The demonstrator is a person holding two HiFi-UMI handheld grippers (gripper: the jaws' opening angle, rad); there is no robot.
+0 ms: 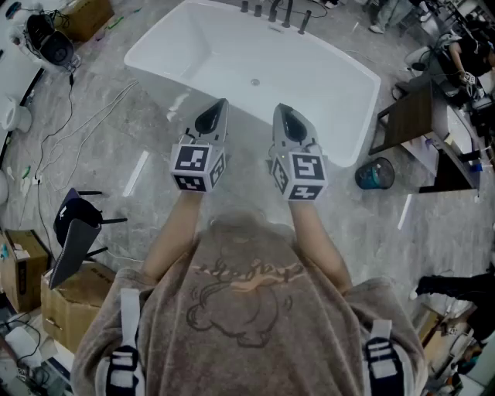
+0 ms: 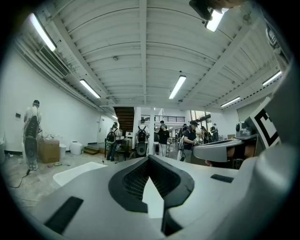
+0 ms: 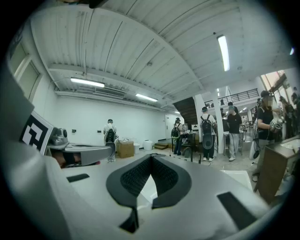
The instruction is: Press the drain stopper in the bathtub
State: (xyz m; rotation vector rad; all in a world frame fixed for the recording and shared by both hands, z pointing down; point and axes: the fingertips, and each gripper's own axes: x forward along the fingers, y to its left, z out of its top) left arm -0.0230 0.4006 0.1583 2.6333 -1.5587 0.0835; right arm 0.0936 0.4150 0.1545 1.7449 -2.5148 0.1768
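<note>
A white freestanding bathtub (image 1: 340, 93) lies ahead of me on the grey floor. Its small round drain stopper (image 1: 255, 82) sits in the middle of the tub bottom. My left gripper (image 1: 222, 103) and right gripper (image 1: 280, 108) are held side by side over the tub's near rim, short of the stopper. Both point forward and are shut on nothing. In the left gripper view the left gripper (image 2: 149, 157) points level across the room, with the bathtub (image 2: 75, 172) low at the left. The right gripper (image 3: 151, 156) does the same, with the bathtub (image 3: 239, 177) low at the right.
Dark faucet fittings (image 1: 274, 11) stand at the tub's far rim. A dark side table (image 1: 414, 116) and a blue bin (image 1: 376, 173) are right of the tub. A black stool (image 1: 77, 224), cardboard boxes (image 1: 69, 302) and floor cables (image 1: 77, 124) lie left. Several people (image 2: 163, 138) stand far off.
</note>
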